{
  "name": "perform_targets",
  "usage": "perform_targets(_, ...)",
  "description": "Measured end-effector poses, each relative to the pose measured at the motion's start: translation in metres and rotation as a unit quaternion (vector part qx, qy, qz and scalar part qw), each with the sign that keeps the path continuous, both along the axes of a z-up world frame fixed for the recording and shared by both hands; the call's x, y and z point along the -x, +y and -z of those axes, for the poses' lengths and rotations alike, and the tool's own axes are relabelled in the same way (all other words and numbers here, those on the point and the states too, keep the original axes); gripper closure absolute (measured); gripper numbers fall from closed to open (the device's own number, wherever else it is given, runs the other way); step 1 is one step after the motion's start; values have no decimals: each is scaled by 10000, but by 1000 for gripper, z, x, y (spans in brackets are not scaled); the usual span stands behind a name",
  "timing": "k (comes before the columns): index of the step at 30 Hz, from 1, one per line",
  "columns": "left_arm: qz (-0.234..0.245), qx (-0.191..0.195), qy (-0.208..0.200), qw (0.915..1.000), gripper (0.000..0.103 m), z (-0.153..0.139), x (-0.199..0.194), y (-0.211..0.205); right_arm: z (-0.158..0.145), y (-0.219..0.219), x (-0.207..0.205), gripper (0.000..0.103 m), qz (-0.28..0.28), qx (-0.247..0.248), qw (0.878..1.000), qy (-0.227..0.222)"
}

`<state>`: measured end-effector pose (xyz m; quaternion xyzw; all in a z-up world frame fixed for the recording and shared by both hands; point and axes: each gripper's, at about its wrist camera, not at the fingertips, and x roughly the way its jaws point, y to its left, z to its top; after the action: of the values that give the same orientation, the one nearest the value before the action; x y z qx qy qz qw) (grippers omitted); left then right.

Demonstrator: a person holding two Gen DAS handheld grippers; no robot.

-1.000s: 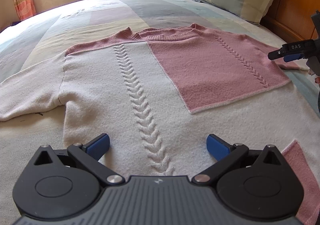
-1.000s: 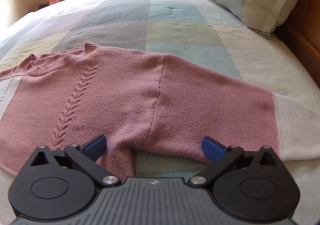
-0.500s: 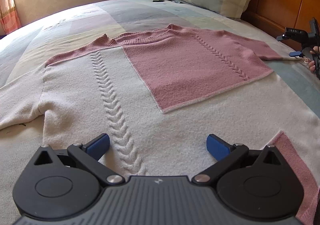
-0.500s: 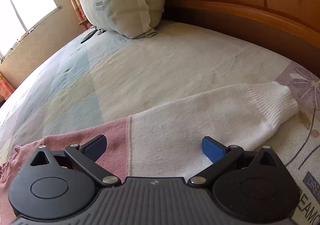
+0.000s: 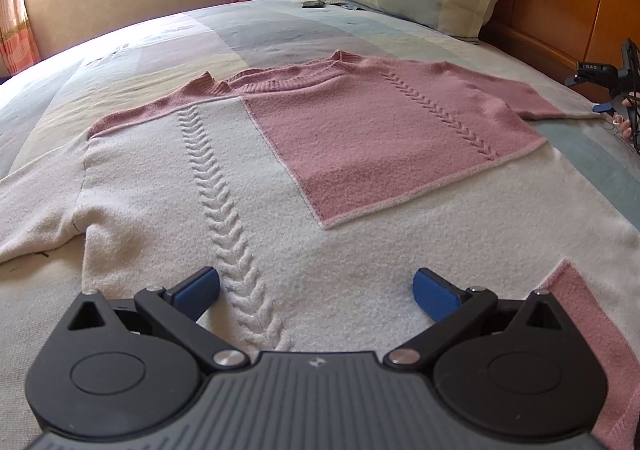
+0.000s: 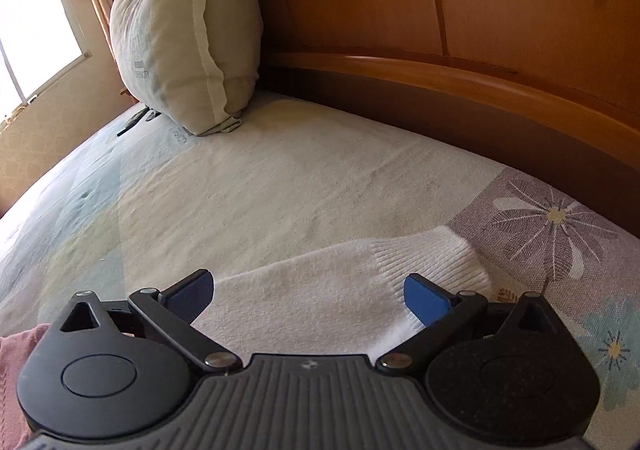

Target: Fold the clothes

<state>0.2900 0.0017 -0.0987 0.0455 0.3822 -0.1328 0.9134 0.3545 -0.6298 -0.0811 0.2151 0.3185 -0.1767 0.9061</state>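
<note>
The right tongs [image 6: 308, 294] have swung along the right sleeve [image 6: 340, 290] from the pink shoulder out to its white cuff [image 6: 432, 262], spread either side of it, so I judge that sleeve is the next grip. The sweater [image 5: 320, 170] lies flat on the bed [image 5: 240, 30], left tongs [image 5: 316, 290] spread above the near hem, with the headboard [image 6: 480, 98] close beyond the cuff and bare bed at the far side
</note>
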Motion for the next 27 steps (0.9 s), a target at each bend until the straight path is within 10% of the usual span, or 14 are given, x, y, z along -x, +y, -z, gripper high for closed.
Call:
perform_targets(6,-30,-16,-10,10000,1,-2,1,-1,-17,15,4,0,417,138,9990,-29)
perform_targets(12,-100,30,-107,9999,1,-9,3,2,-41,108,-6,0,-1296,-209,9913,23)
perform_targets(19,-429,97,-212,9988,1,-20,3,17,-59,263,-2,0,-3700,-692,9264,52)
perform_targets(23,-482,177,-260,9983,1,-27,4,23,-36,316,0,0,-4054,-572,9110,503)
perform_targets(27,-445,272,-271,9983,1,-30,5,23,-11,318,12,0,-3706,-549,9234,839)
